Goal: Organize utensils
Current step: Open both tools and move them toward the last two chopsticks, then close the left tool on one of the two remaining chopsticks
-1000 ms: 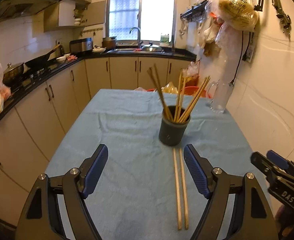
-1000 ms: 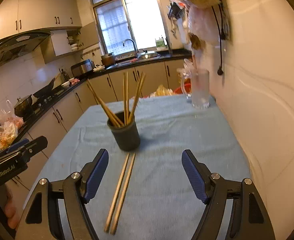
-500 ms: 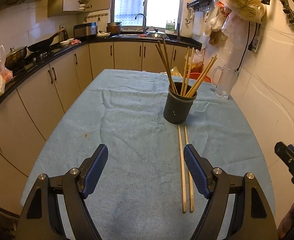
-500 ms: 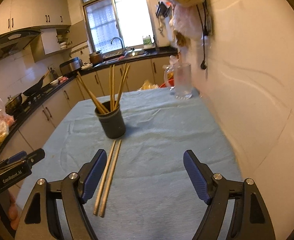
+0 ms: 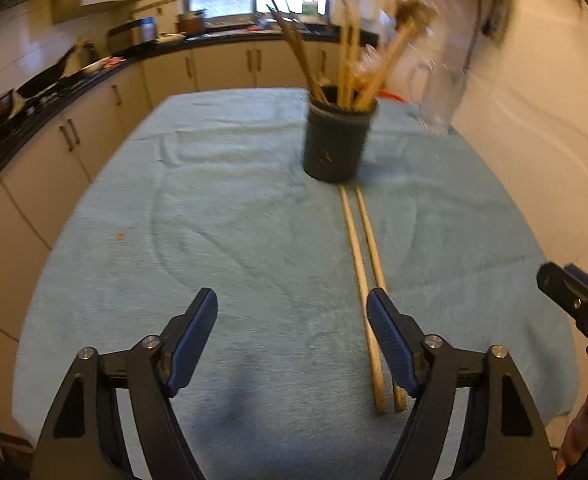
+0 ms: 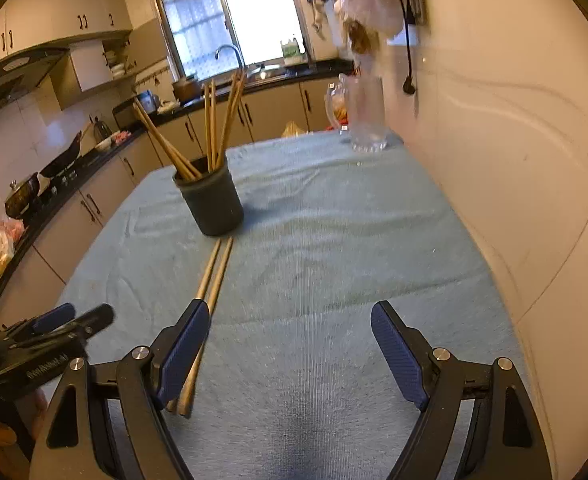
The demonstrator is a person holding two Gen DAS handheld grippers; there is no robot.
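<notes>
Two wooden chopsticks (image 5: 364,256) (image 6: 211,280) lie side by side on the teal tablecloth (image 5: 234,220), running from a dark holder (image 5: 337,140) (image 6: 210,202) toward me. The holder stands upright with several chopsticks in it. My left gripper (image 5: 292,320) hovers low over the cloth just left of the pair; its jaws are closing with nothing between them, and its right finger covers part of the pair. My right gripper (image 6: 290,332) is open and empty, with the pair passing behind its left finger (image 6: 182,348). Each gripper shows at the edge of the other's view.
A clear glass jug (image 6: 364,116) stands at the table's far right by the wall. Kitchen counters and cabinets (image 6: 94,184) run along the left and back. Bags hang on the right wall (image 6: 370,8). Part of a hand shows at the bottom right (image 5: 578,432).
Both grippers have dropped toward the table and tilted downward, so the cloth and the loose chopsticks look larger. The chopsticks and holder have not moved.
</notes>
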